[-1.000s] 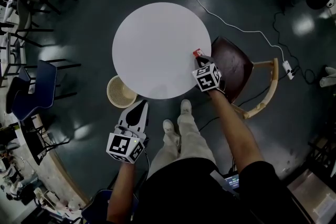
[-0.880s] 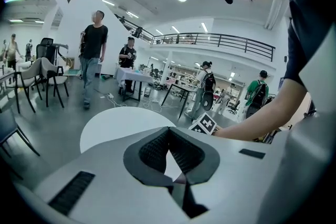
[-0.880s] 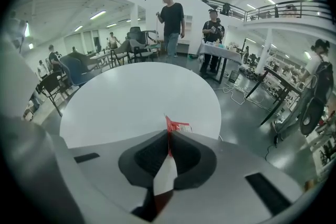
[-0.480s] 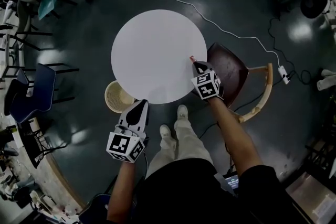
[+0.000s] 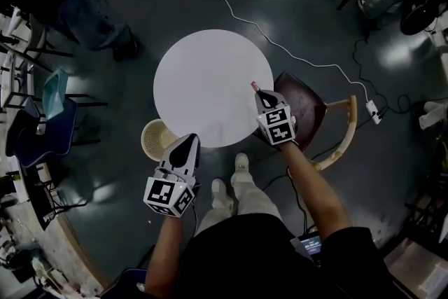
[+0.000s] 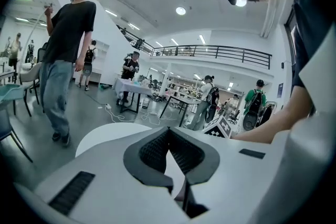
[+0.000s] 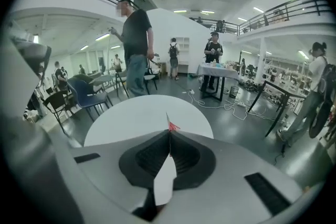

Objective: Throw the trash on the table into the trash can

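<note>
Trash (image 7: pixel 171 125) here is a tiny red and white scrap, pinched right at the tips of the right gripper (image 5: pixel 256 90), whose jaws are clamped tight on it. In the head view that gripper sits over the right edge of the round white table (image 5: pixel 203 73), with the scrap poking out past the tips. The left gripper (image 5: pixel 190 140) is clenched too, tips together with nothing in them, over the floor near the table's front edge. The trash can (image 5: pixel 155 138), a pale round basket, stands on the floor tucked against the table's lower left edge, right next to the left gripper. A brown chair (image 5: pixel 308 103) stands at the table's right side, beside the right gripper.
</note>
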### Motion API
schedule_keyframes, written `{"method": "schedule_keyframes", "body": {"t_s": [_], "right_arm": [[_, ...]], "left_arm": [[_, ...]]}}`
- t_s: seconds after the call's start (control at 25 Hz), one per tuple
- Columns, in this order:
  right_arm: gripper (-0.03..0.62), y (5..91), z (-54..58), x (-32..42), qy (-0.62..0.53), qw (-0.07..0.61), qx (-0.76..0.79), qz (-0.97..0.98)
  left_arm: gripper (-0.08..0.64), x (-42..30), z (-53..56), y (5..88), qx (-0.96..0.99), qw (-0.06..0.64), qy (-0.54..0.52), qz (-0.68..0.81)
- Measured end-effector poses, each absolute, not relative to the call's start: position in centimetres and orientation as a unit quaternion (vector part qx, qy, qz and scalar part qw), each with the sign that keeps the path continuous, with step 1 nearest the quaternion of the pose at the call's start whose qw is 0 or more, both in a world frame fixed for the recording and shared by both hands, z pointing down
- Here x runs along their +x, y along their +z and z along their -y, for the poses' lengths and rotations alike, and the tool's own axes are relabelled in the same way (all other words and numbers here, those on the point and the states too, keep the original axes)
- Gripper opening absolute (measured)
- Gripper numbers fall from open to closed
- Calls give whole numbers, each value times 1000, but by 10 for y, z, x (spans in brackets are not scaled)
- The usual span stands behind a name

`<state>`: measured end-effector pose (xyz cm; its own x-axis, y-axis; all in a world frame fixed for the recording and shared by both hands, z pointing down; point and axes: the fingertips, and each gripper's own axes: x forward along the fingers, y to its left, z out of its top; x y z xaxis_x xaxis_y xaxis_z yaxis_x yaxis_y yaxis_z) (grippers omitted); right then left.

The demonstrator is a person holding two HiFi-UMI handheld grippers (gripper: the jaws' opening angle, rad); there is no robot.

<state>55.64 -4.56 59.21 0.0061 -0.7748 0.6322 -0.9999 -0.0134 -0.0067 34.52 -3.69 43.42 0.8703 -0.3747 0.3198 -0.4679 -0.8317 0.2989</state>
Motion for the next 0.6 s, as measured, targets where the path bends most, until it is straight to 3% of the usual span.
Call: {"method": "schedule_keyframes", "body": {"t_s": [0.6], "right_arm": [[18, 452, 66, 508, 141, 145, 652, 730]], "left_arm": [[9, 340, 56, 385, 950, 143, 96, 261]]}}
